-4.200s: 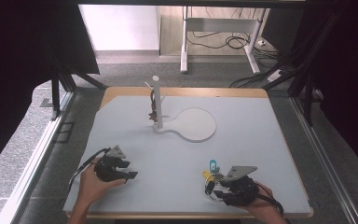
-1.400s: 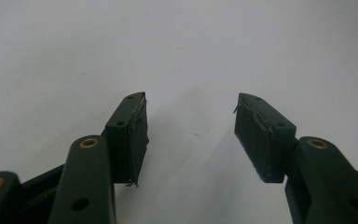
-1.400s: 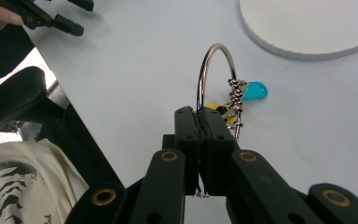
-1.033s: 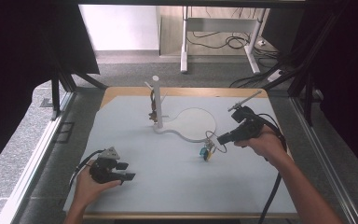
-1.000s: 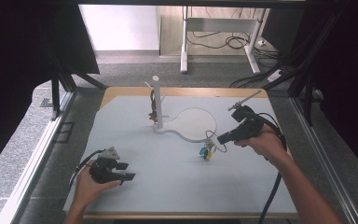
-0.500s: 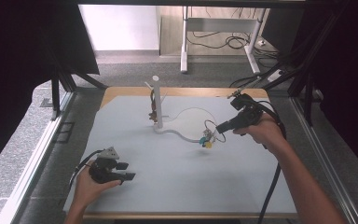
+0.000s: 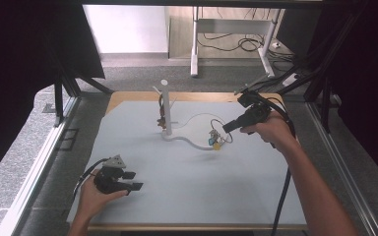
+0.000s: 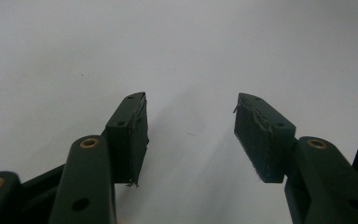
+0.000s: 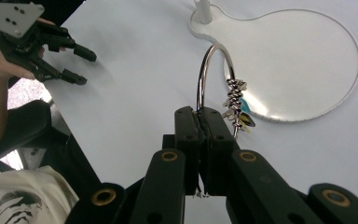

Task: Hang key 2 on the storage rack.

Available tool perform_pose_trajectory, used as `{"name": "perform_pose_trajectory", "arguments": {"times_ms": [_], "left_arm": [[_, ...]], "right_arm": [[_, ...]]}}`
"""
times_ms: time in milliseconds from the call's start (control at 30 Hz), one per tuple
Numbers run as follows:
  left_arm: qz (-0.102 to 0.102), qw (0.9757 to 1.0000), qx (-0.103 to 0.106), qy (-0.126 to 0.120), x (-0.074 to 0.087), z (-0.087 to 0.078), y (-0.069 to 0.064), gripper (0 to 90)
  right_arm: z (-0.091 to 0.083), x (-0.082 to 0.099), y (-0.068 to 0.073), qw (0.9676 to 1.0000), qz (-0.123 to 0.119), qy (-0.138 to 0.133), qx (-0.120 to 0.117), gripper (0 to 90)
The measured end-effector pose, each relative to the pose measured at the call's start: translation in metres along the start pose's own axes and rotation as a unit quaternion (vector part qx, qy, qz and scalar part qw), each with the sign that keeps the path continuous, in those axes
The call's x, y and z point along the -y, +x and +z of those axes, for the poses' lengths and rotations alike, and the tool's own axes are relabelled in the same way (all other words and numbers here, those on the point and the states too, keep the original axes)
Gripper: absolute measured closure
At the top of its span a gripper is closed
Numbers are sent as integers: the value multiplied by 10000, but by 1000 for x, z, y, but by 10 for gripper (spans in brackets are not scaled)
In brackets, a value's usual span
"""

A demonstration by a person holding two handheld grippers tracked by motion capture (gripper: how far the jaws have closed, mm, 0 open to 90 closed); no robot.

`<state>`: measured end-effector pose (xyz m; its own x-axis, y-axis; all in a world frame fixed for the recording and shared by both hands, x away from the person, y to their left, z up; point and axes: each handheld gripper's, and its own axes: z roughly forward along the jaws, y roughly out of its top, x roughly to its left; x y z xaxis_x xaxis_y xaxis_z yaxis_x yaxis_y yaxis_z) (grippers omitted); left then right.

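My right gripper (image 9: pixel 199 112) is shut on a metal ring (image 9: pixel 204 74) strung with small silver, blue and yellow charms (image 9: pixel 235 106). In the high view the right gripper (image 7: pixel 225 129) holds the ring (image 7: pixel 217 137) above the edge of the round white base (image 7: pixel 197 126) of a stand. The stand's white post (image 7: pixel 166 107) rises at the left of that base, with short pegs and a small brown item (image 7: pixel 161 121) hanging on it. My left gripper (image 7: pixel 129 180) rests open near the table's front left, nothing between its jaws (image 8: pixel 191 135).
The white table mat (image 7: pixel 192 187) is bare between the two grippers. In the right gripper view the left gripper (image 9: pixel 70 63) shows far off, and the base's rim (image 9: pixel 303 112) lies just past the ring. Dark frame rails (image 7: pixel 54 142) flank the table.
The right gripper has carried the ring from the table's front right up and back to the stand's base. The left gripper has stayed where it was.
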<state>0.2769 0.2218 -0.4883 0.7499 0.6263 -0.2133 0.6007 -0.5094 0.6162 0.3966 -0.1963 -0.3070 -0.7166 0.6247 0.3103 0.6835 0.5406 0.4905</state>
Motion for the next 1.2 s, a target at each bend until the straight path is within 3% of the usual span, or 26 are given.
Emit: {"name": "perform_pose_trajectory", "arguments": {"times_ms": [267,1200], "left_arm": [[20,10000,17,-27,0,-2,0,448],[-2,10000,73,22,1,-1,-1,441]], "right_arm": [[4,-13,-7,9999,100,-70,-55,870],[13,-49,-20,9992,384,2,123,870]]}}
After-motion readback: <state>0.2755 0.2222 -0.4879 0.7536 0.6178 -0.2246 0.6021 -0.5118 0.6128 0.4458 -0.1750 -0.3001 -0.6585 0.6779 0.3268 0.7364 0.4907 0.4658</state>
